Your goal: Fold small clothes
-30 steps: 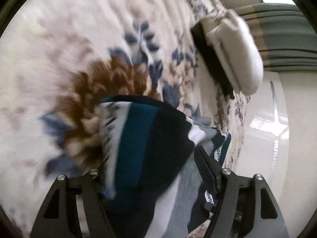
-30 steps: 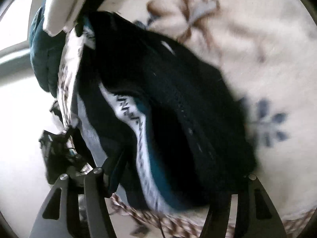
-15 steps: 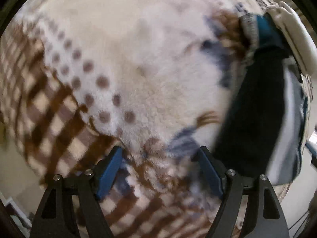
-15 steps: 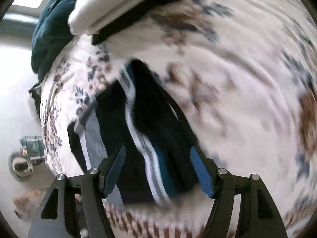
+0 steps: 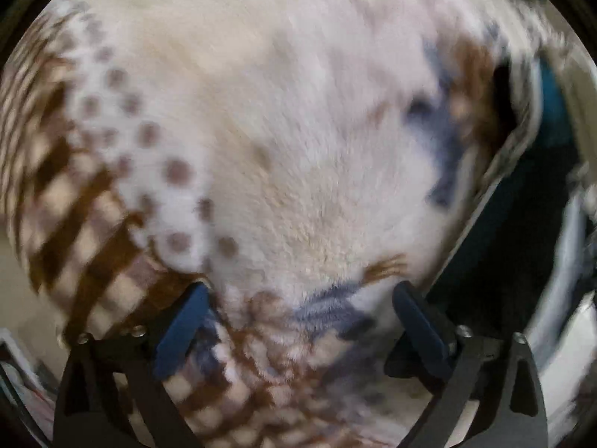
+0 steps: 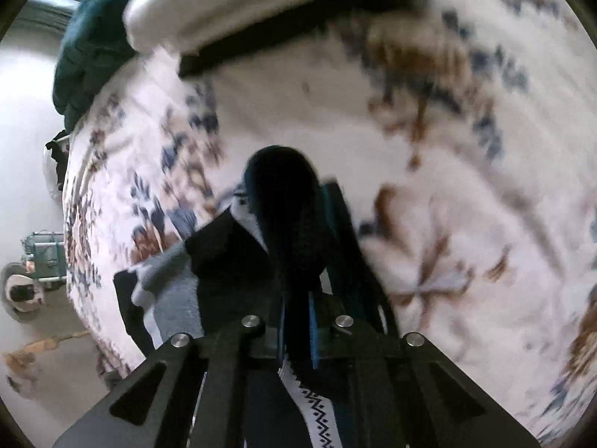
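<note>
A small black garment with teal and white patterned bands [image 6: 287, 216] is bunched up between the jaws of my right gripper [image 6: 298, 336], which are closing and pinch it. The garment's lower part hangs over a grey and black piece [image 6: 175, 298] at the bed's edge. In the left wrist view the same dark garment [image 5: 515, 224] lies at the right edge, apart from my left gripper [image 5: 298, 317]. The left jaws are opening wide over the fluffy cream blanket [image 5: 298, 130], with nothing between the blue pads [image 5: 183, 328].
The blanket [image 6: 466, 224] has blue and brown flowers and a checked brown border [image 5: 74, 231]. A white cushion on a black base [image 6: 242, 7] and a teal jacket [image 6: 86, 48] lie at the far end. Pale floor with a small cart [image 6: 41, 257] is on the left.
My right gripper has shut on the dark garment and lifted a fold of it. My left gripper let the garment go, swung away over the blanket and opened wider.
</note>
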### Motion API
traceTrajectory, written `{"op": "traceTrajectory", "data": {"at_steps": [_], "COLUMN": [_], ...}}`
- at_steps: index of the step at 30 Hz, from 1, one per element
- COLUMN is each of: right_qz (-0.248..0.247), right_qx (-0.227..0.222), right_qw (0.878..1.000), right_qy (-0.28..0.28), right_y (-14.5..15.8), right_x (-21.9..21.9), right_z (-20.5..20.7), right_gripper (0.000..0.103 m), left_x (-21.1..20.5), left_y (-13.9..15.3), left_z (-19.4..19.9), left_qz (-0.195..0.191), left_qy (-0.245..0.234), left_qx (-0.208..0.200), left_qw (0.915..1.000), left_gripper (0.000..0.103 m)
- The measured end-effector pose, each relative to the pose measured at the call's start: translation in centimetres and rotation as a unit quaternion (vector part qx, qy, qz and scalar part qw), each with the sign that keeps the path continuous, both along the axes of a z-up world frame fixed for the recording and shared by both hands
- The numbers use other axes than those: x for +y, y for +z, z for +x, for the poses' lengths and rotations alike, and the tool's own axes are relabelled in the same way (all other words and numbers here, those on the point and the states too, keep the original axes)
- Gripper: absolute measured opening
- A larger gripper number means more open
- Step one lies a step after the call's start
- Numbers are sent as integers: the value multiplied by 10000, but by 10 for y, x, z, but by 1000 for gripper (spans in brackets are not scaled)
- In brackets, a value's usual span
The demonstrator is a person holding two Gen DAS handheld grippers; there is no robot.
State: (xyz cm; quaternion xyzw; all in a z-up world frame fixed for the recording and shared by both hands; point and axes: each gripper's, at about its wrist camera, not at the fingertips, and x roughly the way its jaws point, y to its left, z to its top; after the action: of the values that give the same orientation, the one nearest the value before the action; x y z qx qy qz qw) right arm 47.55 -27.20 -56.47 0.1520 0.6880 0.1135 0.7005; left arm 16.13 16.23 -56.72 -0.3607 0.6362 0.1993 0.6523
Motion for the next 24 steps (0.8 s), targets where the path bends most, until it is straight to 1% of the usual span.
{"op": "traceTrajectory", "data": {"at_steps": [3, 5, 6, 7, 8, 9, 10, 11, 12, 13, 14, 15, 16, 17, 18, 19, 21, 24], "right_qz": [-225, -34, 21, 28, 71, 139, 228, 358, 500, 647, 702, 749, 817, 907, 965, 919, 821, 667], "right_qx": [93, 475, 621, 602, 502, 406, 373, 364, 363, 374, 425, 498, 613, 720, 685, 558, 442, 365], "right_qw": [9997, 9982, 9974, 9976, 9984, 9990, 9990, 9987, 9979, 9968, 9961, 9955, 9944, 9929, 9926, 9939, 9954, 9968], "right_qy": [68, 357, 366, 329, 262, 131, 27, -92, -215, -289, -316, -308, -285, -271, -269, -259, -215, -235], "right_y": [-8, -22, -25, -25, -20, -15, -14, -13, -14, -18, -23, -29, -36, -43, -45, -44, -42, -45], "right_x": [-6, -4, -6, -8, -12, -19, -23, -27, -31, -34, -34, -33, -32, -30, -28, -27, -25, -23], "right_z": [7, 12, 14, 15, 17, 20, 22, 25, 29, 33, 37, 41, 45, 48, 50, 51, 56, 66], "right_gripper": [10, 13, 24, 36, 40, 47, 52, 54, 57, 61, 61, 62, 62, 61, 42, 5, 6, 5], "left_x": [12, 13, 11, 10, 11, 4, 3, -2, -8, -14, -17, -21, -23, -23, -23, -21, -11, -1], "left_y": [44, 58, 59, 58, 56, 53, 43, 35, 26, 17, 14, 18, 20, 25, 30, 32, 34, 15], "left_z": [12, 39, 50, 73, 90, 102, 125, 144, 160, 176, 183, 185, 191, 193, 196, 198, 192, 195], "left_qz": [192, 120, 76, 24, -35, -131, -362, -506, -672, -837, -925, -888, -792, -753, -743, -764, -910, -1212], "left_qy": [2, -156, -239, -381, -448, -498, -636, -718, -786, -895, -1027, -1110, -1228, -1281, -1340, -1337, -1195, -798], "left_qx": [-567, -883, -990, -1140, -1234, -1329, -1426, -1378, -1357, -1400, -1342, -1275, -1364, -1418, -1477, -1529, -1568, -1497], "left_qw": [9982, 9959, 9948, 9928, 9913, 9898, 9871, 9866, 9853, 9825, 9813, 9816, 9798, 9787, 9771, 9762, 9762, 9780], "left_gripper": [98, 98, 98, 98, 98, 98, 98, 95, 79, 38, 26, 24, 20, 19, 19, 19, 19, 19]}}
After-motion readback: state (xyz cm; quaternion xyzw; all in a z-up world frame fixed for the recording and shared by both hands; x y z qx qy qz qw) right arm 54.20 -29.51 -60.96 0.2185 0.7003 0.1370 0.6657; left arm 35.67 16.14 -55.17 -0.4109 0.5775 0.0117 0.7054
